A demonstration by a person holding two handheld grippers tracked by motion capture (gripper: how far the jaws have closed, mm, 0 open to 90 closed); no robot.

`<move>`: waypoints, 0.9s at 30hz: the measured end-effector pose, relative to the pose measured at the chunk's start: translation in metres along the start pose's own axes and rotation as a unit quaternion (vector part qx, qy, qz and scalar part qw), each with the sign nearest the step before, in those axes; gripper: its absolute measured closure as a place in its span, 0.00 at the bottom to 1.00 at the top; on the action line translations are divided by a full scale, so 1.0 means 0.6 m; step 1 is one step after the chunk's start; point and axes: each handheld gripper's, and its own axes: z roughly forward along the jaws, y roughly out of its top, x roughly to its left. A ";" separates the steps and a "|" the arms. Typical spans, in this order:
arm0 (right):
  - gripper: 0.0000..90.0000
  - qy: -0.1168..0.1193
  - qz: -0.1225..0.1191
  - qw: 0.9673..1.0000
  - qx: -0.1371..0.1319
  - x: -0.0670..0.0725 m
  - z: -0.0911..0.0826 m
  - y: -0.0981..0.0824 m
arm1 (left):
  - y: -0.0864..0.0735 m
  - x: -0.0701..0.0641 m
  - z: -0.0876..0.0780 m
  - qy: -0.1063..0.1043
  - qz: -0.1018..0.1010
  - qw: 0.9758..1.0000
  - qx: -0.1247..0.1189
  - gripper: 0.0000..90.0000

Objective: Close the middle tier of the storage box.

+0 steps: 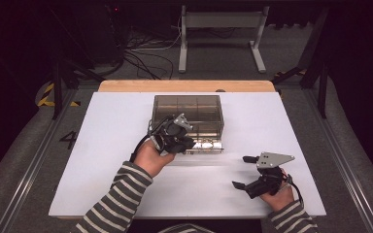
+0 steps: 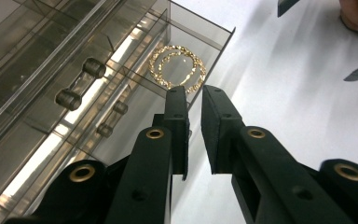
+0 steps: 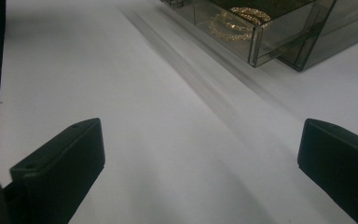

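Note:
A smoky clear drawer box (image 1: 189, 108) stands at the middle of the white table (image 1: 116, 141). Its bottom drawer (image 1: 212, 148) is pulled out toward me, and gold bangles (image 2: 154, 70) lie in it. My left gripper (image 1: 188, 142) is at the drawer's front left. In the left gripper view the jaws (image 2: 193, 91) stand almost together, and the drawer's thin wall (image 2: 216, 53) runs into the narrow gap between them. My right gripper (image 1: 243, 171) rests low over the table at the right, open wide with nothing between its jaws (image 3: 200, 140). The drawer (image 3: 279, 44) and bangles (image 3: 235, 23) lie ahead of it.
Small cylinder handles (image 2: 81, 84) sit on the shut upper drawers. A wooden strip (image 1: 184, 86) edges the table's far side. Beyond it are a grey stand (image 1: 221, 34) and cables (image 1: 145, 53) on the floor. White table surface stretches between the two grippers.

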 end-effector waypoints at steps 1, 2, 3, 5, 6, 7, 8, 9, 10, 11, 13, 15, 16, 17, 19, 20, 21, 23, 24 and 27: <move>0.02 0.000 0.000 1.000 0.000 0.000 0.000 0.000 | -0.001 0.000 -0.001 -0.002 0.001 1.000 0.000 0.90; 0.02 0.000 0.000 1.000 0.000 0.000 0.000 0.000 | -0.003 0.000 -0.002 -0.003 0.000 1.000 0.001 0.90; 0.02 0.000 0.000 1.000 0.000 0.000 0.000 0.000 | -0.004 0.000 -0.003 -0.003 0.001 1.000 0.003 0.90; 0.02 0.000 0.001 1.000 0.000 0.000 0.000 0.000 | -0.008 -0.001 -0.006 -0.002 0.002 1.000 0.005 0.90; 0.02 0.000 0.001 1.000 0.000 0.000 0.000 0.000 | -0.009 -0.001 -0.007 -0.002 0.001 1.000 0.006 0.90; 0.02 0.000 0.001 1.000 0.000 0.000 0.000 0.000 | -0.011 -0.001 -0.008 -0.003 0.001 1.000 0.007 0.90; 0.02 0.000 0.001 1.000 0.000 0.000 0.000 0.000 | -0.013 -0.001 -0.010 -0.002 0.002 1.000 0.008 0.90; 0.02 0.000 0.001 1.000 0.000 0.000 0.000 0.000 | -0.015 -0.001 -0.011 -0.004 0.001 1.000 0.009 0.90; 0.02 0.000 0.001 1.000 0.000 0.000 0.000 0.000 | -0.017 0.000 -0.013 -0.004 0.002 1.000 0.010 0.90; 0.02 0.000 0.001 1.000 0.000 0.000 0.000 0.000 | -0.019 0.000 -0.013 -0.004 0.000 1.000 0.010 0.90; 0.02 0.000 0.001 1.000 0.000 0.000 0.000 0.000 | -0.023 0.001 -0.015 -0.003 0.000 1.000 0.014 0.90; 0.02 0.000 0.002 1.000 0.000 0.000 0.000 0.000 | -0.028 0.000 -0.017 -0.001 0.000 1.000 0.018 0.90; 0.02 -0.001 0.001 1.000 0.000 0.000 0.000 0.000 | -0.031 0.000 -0.018 -0.001 -0.001 1.000 0.017 0.90; 0.02 0.000 0.003 1.000 0.000 0.000 0.000 0.000 | -0.034 0.000 -0.019 -0.002 -0.003 1.000 0.016 0.90; 0.02 -0.001 0.003 1.000 0.001 0.000 0.000 0.000 | -0.040 0.001 -0.021 -0.003 -0.004 1.000 0.016 0.90; 0.02 0.000 0.003 1.000 0.000 0.000 0.000 0.000 | -0.044 0.001 -0.023 -0.004 -0.007 1.000 0.015 0.90; 0.02 -0.001 0.003 1.000 0.000 0.000 0.000 0.000 | -0.047 0.002 -0.024 -0.004 -0.009 1.000 0.015 0.90; 0.02 0.000 0.003 1.000 0.001 0.000 0.000 0.000 | -0.058 0.001 -0.028 -0.006 -0.013 1.000 0.009 0.90; 0.02 -0.001 0.003 1.000 0.000 -0.001 0.000 0.000 | -0.064 0.000 -0.030 -0.009 -0.015 1.000 0.005 0.90; 0.02 0.000 0.003 1.000 0.000 -0.001 0.000 0.000 | -0.078 -0.001 -0.033 -0.010 -0.020 1.000 0.000 0.90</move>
